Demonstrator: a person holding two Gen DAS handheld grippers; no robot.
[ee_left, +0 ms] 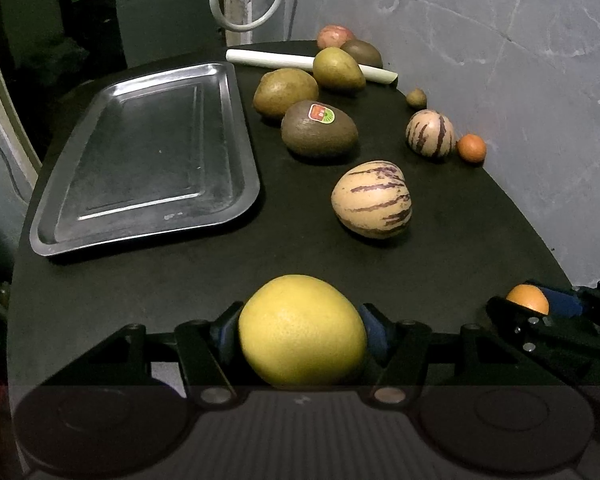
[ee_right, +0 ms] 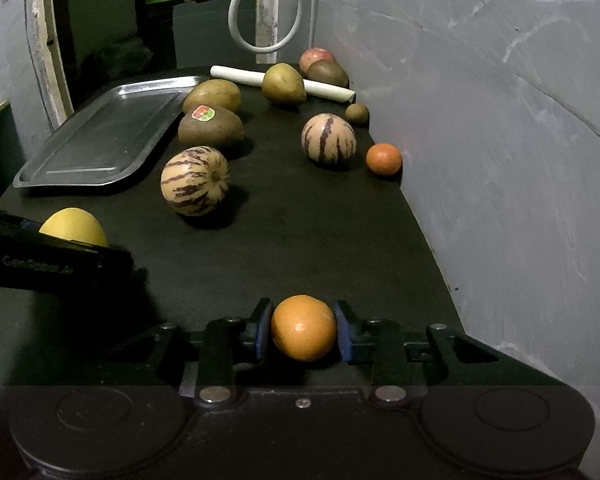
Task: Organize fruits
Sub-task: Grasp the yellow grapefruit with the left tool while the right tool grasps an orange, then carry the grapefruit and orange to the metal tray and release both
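My left gripper [ee_left: 302,330] is shut on a large yellow citrus fruit [ee_left: 302,330] near the table's front edge; it shows at the left of the right wrist view [ee_right: 74,227]. My right gripper [ee_right: 303,333] is shut on an orange [ee_right: 303,333], also seen at the right of the left wrist view [ee_left: 527,298]. An empty metal tray [ee_left: 148,156] lies at the left. Two striped melons [ee_left: 372,199] [ee_left: 430,133], a stickered kiwi [ee_left: 319,129], two pears [ee_left: 285,92] [ee_left: 338,69] and a small tangerine [ee_left: 471,147] lie on the black table [ee_left: 260,256].
A white tube [ee_left: 268,58] lies across the far end, with a reddish fruit [ee_left: 334,36], a brown fruit [ee_left: 362,52] and a tiny brown fruit [ee_left: 416,98] near it. A grey wall [ee_right: 500,120] runs along the table's right edge. A white cable loop [ee_right: 264,12] hangs behind.
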